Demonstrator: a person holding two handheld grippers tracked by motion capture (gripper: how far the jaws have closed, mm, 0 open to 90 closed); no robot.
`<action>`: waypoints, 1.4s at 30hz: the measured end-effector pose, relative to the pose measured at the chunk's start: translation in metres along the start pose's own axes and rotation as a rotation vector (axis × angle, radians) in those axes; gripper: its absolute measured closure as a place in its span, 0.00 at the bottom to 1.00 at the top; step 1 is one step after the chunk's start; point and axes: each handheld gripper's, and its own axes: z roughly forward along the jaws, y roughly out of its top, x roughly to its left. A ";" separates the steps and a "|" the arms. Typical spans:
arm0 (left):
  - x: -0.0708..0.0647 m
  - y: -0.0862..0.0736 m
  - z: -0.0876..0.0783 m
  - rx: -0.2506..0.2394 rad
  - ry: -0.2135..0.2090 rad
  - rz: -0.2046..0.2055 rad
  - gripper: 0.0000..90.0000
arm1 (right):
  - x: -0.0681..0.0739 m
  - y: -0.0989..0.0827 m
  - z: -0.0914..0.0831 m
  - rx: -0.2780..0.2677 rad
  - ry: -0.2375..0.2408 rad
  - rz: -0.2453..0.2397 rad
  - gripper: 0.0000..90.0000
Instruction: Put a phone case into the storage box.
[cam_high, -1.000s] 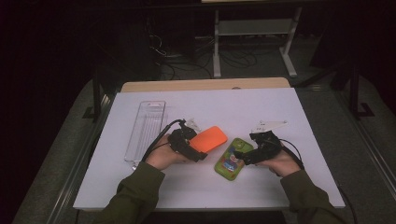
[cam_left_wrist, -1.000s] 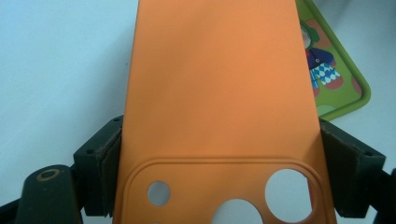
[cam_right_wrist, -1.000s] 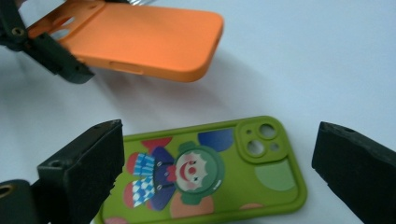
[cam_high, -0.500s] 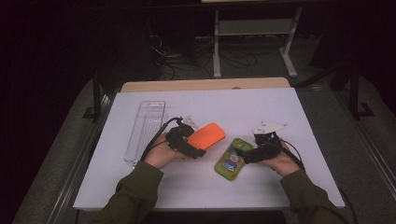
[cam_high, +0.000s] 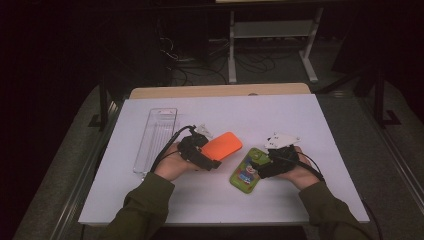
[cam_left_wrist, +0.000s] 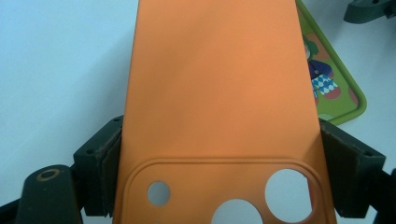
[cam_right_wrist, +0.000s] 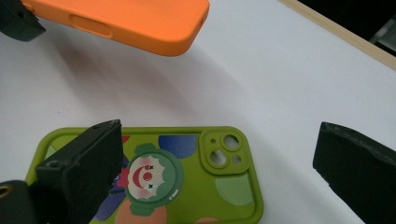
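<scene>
Grip looks firm where my left gripper (cam_left_wrist: 219, 186) clamps the orange phone case (cam_high: 222, 146) above the table (cam_high: 300, 115); my right gripper (cam_right_wrist: 219, 172) gapes wide over the green case (cam_right_wrist: 154, 182), so I'd close squarely across its edges.

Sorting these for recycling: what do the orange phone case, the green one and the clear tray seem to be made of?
Orange phone case: probably soft silicone or matte plastic; an even, dull, glare-free surface. Green clown-print phone case: likely moulded silicone or rubbery plastic with rounded edges and slight sheen. Clear rectangular tray: looks like rigid transparent plastic, since the table shows through.
</scene>
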 end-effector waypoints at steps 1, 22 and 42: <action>0.000 0.000 0.000 -0.001 -0.001 0.000 0.17 | 0.001 0.000 0.000 0.000 -0.004 -0.008 0.01; -0.004 0.002 0.000 0.002 -0.006 0.028 0.17 | 0.016 0.004 0.001 -0.009 -0.115 -0.215 0.02; -0.004 0.003 0.000 0.013 -0.007 0.039 0.17 | 0.027 0.006 0.003 -0.011 -0.251 -0.467 0.02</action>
